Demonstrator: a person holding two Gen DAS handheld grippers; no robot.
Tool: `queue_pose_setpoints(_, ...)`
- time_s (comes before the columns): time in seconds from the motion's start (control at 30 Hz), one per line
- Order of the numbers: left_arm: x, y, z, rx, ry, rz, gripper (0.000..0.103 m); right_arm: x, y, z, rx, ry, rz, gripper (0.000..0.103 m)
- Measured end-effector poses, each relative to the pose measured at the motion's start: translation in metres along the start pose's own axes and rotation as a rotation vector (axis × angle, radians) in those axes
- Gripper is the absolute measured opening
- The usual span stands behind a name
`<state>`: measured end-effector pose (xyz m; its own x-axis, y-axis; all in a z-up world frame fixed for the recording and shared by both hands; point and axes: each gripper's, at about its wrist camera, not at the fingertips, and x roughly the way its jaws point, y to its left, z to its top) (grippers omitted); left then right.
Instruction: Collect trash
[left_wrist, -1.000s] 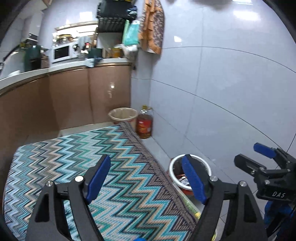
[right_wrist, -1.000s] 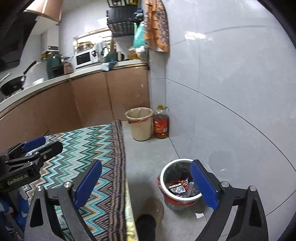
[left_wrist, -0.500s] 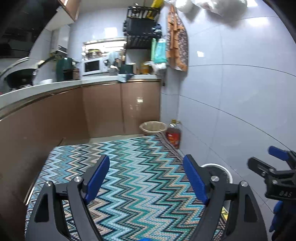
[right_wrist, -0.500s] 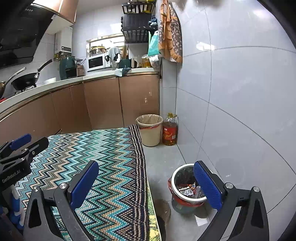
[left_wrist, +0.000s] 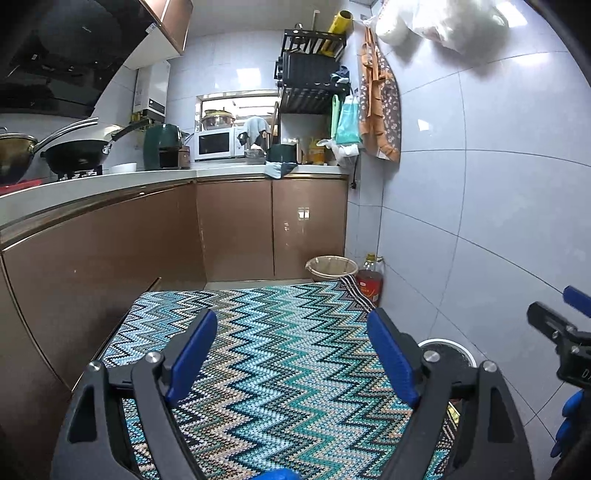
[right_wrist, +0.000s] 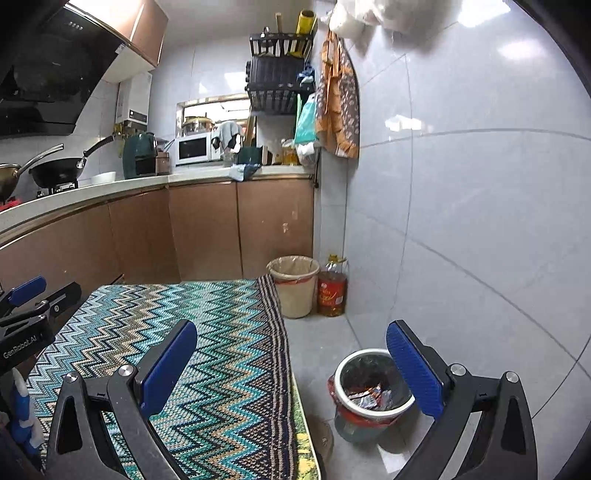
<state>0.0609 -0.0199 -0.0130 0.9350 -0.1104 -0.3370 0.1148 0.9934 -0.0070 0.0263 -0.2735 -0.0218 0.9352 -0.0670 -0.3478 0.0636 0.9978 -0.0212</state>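
A small white-rimmed trash bin (right_wrist: 373, 395) with a red liner stands on the floor by the tiled wall, with wrappers inside. In the left wrist view only its rim (left_wrist: 448, 349) shows behind my right-hand finger. My left gripper (left_wrist: 291, 350) is open and empty above a table covered with a zigzag cloth (left_wrist: 280, 354). My right gripper (right_wrist: 291, 365) is open and empty, over the table's right edge, with its right finger above the bin. No loose trash shows on the cloth.
A beige bin (right_wrist: 293, 290) with a bag and an oil bottle (right_wrist: 332, 288) stand in the far corner. Brown cabinets (left_wrist: 236, 229) with a counter run along the left and back. The grey tiled wall (right_wrist: 461, 221) is close on the right.
Both grippers have tilted up and drawn back, so more of the kitchen shows and the small bin sits lower in view. Both stay open and empty.
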Motion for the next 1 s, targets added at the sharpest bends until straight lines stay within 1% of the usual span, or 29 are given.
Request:
queue_pose_setpoints(0.3,-0.016,0.001,0.002,0.0,-0.024,0.018,0.084,-0.022,-0.006,0.003,0.017,-0.066,-0.03,0.103)
queue_pose_setpoints(0.6,-0.029,0.003,0.003,-0.012,-0.051,0.038,0.084,-0.033,-0.005,0.004,0.016,-0.093,-0.024,0.103)
queue_pose_setpoints(1.0,-0.043,0.01,0.007,-0.033,-0.081,0.087,0.084,-0.046,-0.002,0.008,-0.002,-0.125,-0.021,0.103)
